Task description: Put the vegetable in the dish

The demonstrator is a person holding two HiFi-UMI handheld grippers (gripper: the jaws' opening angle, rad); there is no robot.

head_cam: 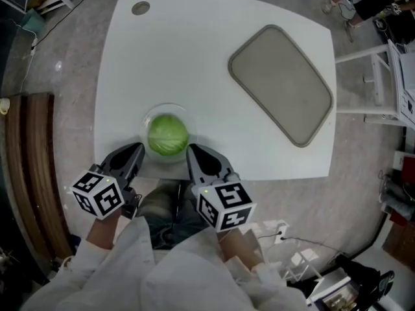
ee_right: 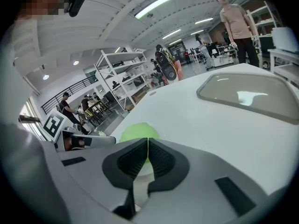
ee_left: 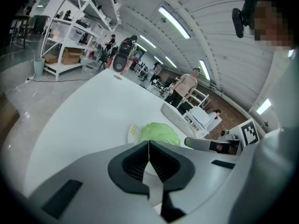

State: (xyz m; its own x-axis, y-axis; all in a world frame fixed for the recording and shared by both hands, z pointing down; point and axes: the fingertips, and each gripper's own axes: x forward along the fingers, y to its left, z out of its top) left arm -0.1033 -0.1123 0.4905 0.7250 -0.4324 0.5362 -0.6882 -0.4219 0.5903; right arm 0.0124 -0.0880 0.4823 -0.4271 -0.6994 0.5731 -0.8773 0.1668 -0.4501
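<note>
A round green cabbage (head_cam: pixel 168 135) sits in a small clear dish (head_cam: pixel 148 119) near the front edge of the white table (head_cam: pixel 194 63). My left gripper (head_cam: pixel 135 153) hovers just left of the dish, jaws shut and empty. My right gripper (head_cam: pixel 192 155) hovers just right of it, also shut and empty. In the left gripper view the cabbage (ee_left: pixel 160 133) shows just beyond the closed jaws (ee_left: pixel 149 146), with the dish rim (ee_left: pixel 132 133) at its left. In the right gripper view the cabbage (ee_right: pixel 138 132) lies right behind the closed jaws (ee_right: pixel 148 143).
A large grey tray (head_cam: pixel 281 83) lies on the table's far right (ee_right: pixel 252 94). A round cable hole (head_cam: pixel 140 8) marks the far left corner. A wooden bench (head_cam: pixel 35 173) stands on the left. White shelving (head_cam: pixel 389 70) stands on the right. People stand in the background (ee_right: pixel 236 24).
</note>
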